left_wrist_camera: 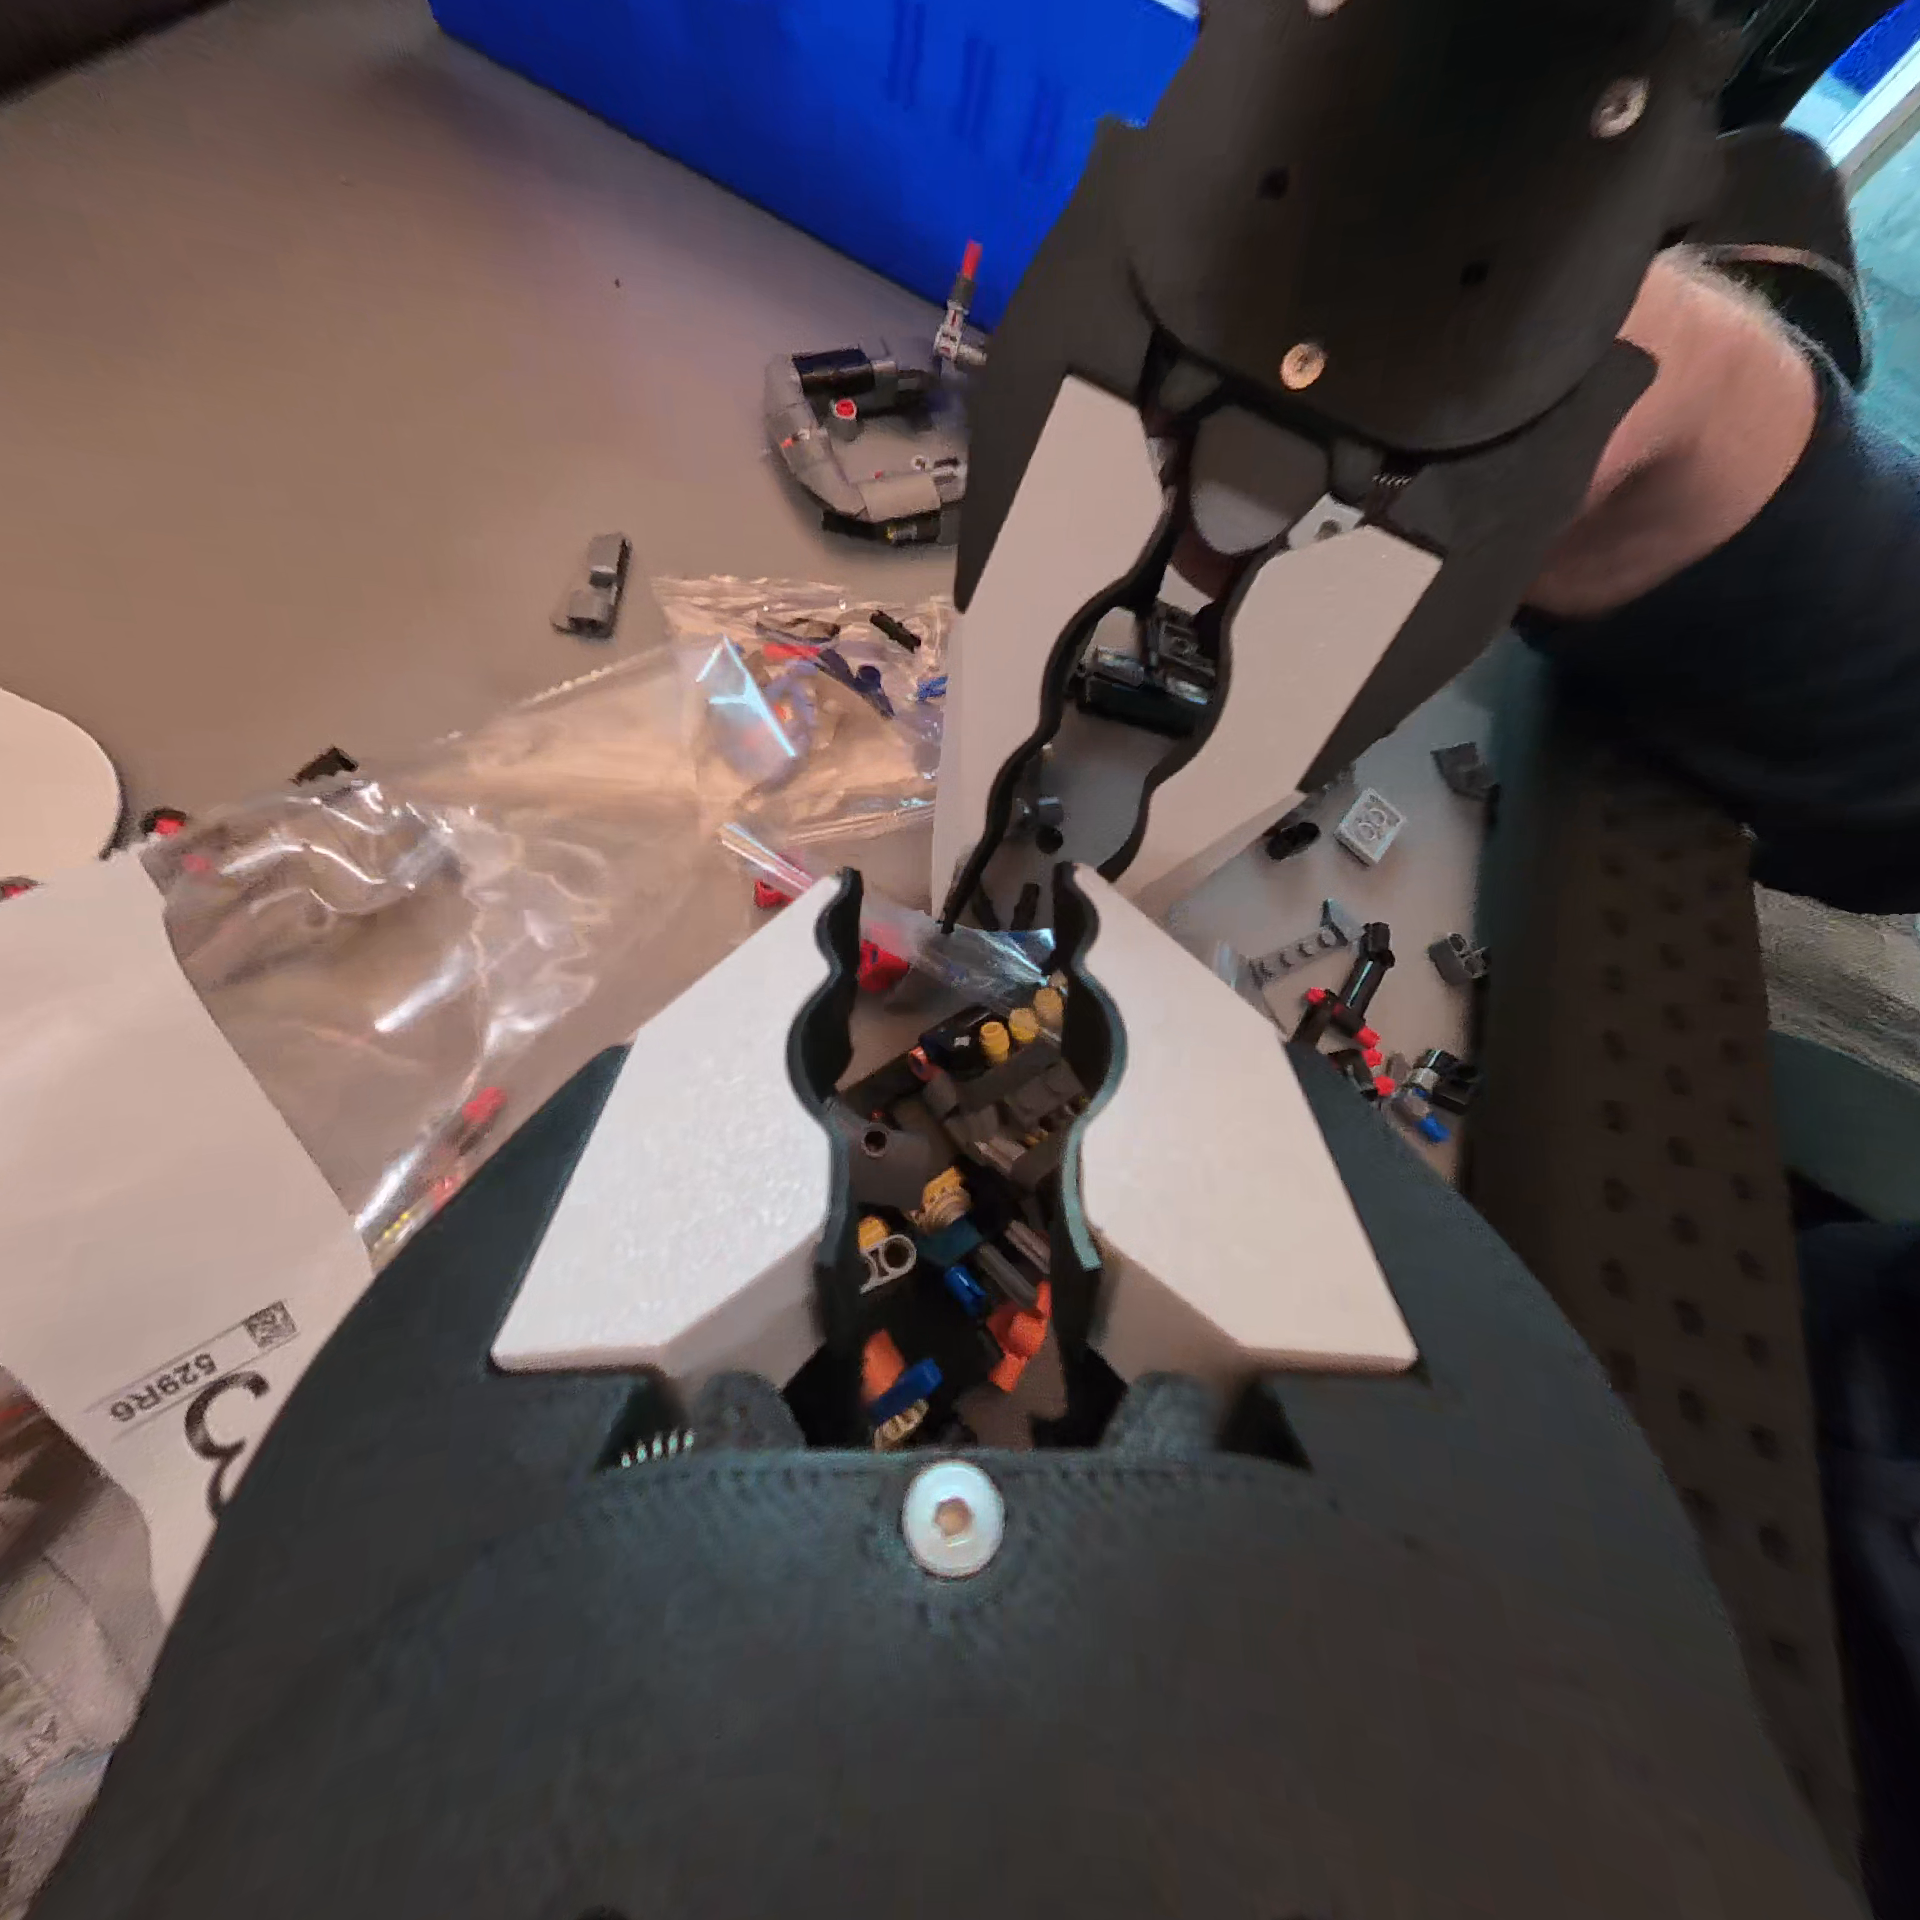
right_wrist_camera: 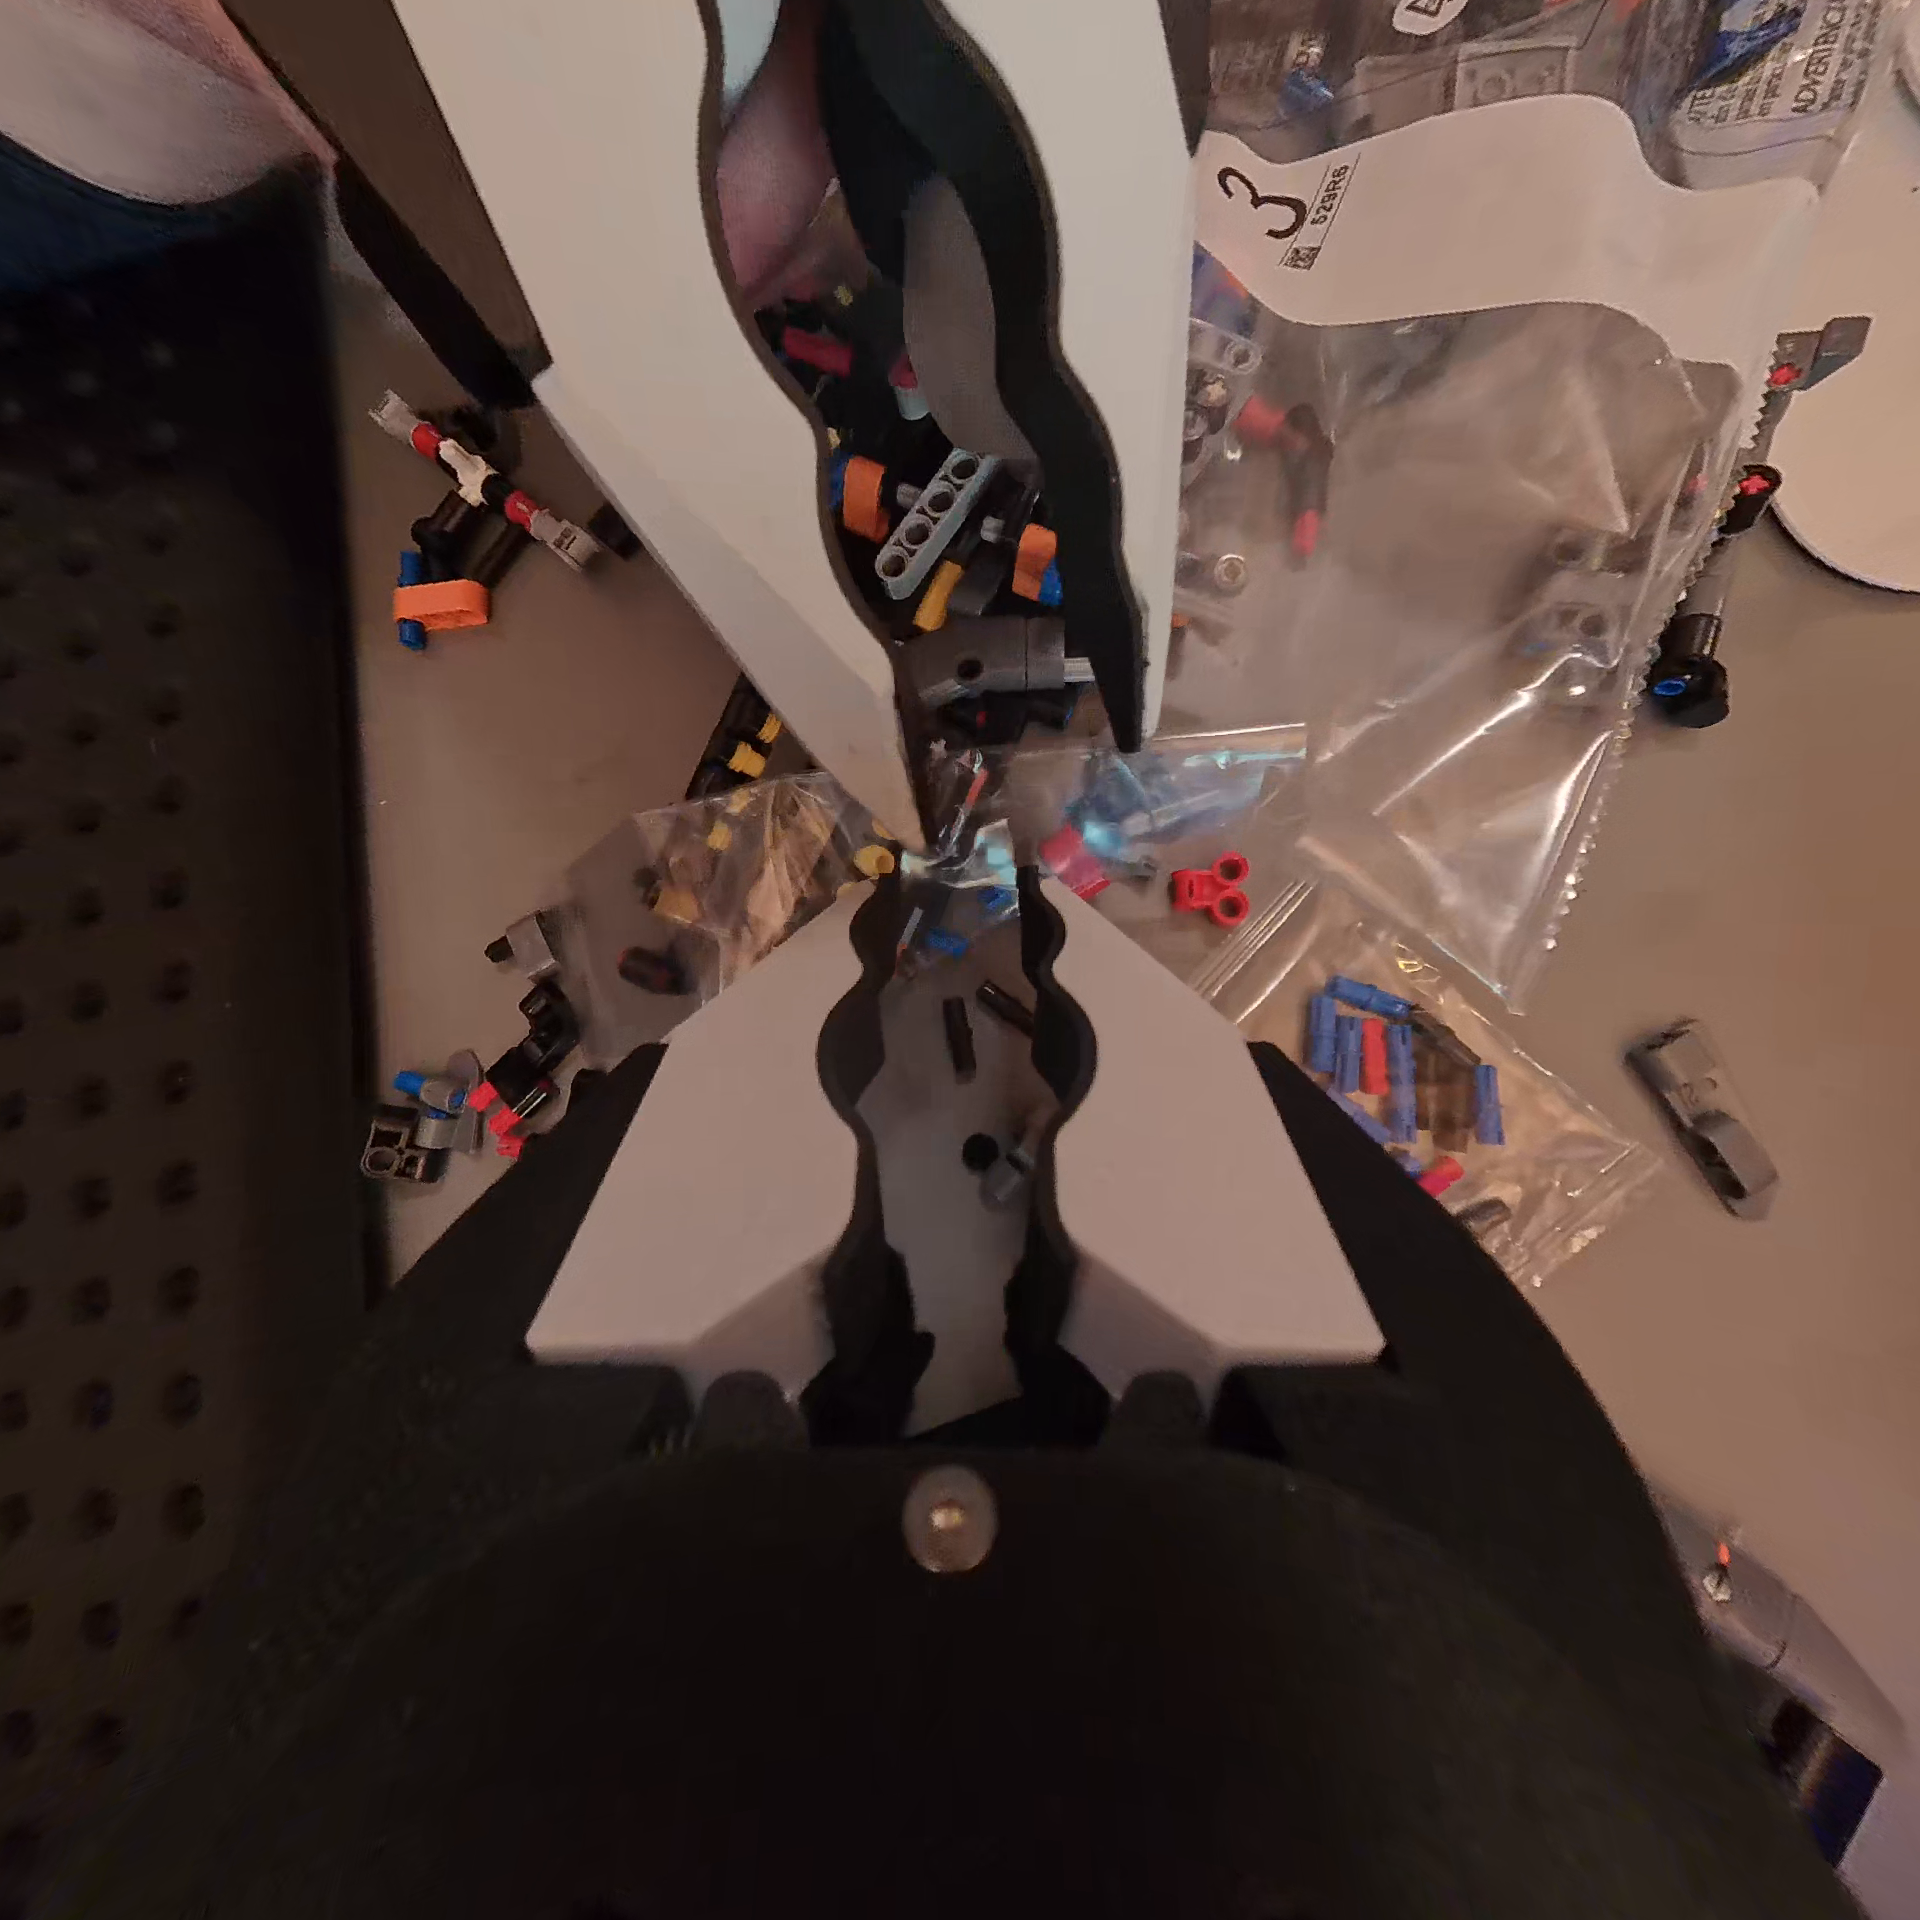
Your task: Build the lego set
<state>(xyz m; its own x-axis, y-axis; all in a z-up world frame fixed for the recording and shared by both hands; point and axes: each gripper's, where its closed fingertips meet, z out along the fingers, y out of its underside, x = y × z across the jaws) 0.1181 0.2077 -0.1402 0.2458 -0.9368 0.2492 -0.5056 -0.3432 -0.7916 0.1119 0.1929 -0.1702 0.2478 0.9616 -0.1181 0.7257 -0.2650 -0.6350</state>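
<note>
My left gripper is open, its tips over a small clear bag of Lego pieces on the grey table. My right gripper is open and comes from the opposite side; its tips meet the same bag at a crumpled spot. The two pairs of fingertips almost touch. The right gripper shows in the left wrist view, the left gripper in the right wrist view. A pile of small coloured pieces lies under the left gripper. A partly built grey model stands farther back.
A large clear bag with a white strip lies beside the grippers. A small bag of blue and red pins, a red connector and a grey piece are close by. A blue bin stands behind. A black perforated strip borders one side. Left and right tips are no more than a few centimetres apart. The partly built grey model is about 20 cm from both grippers' fingertips.
</note>
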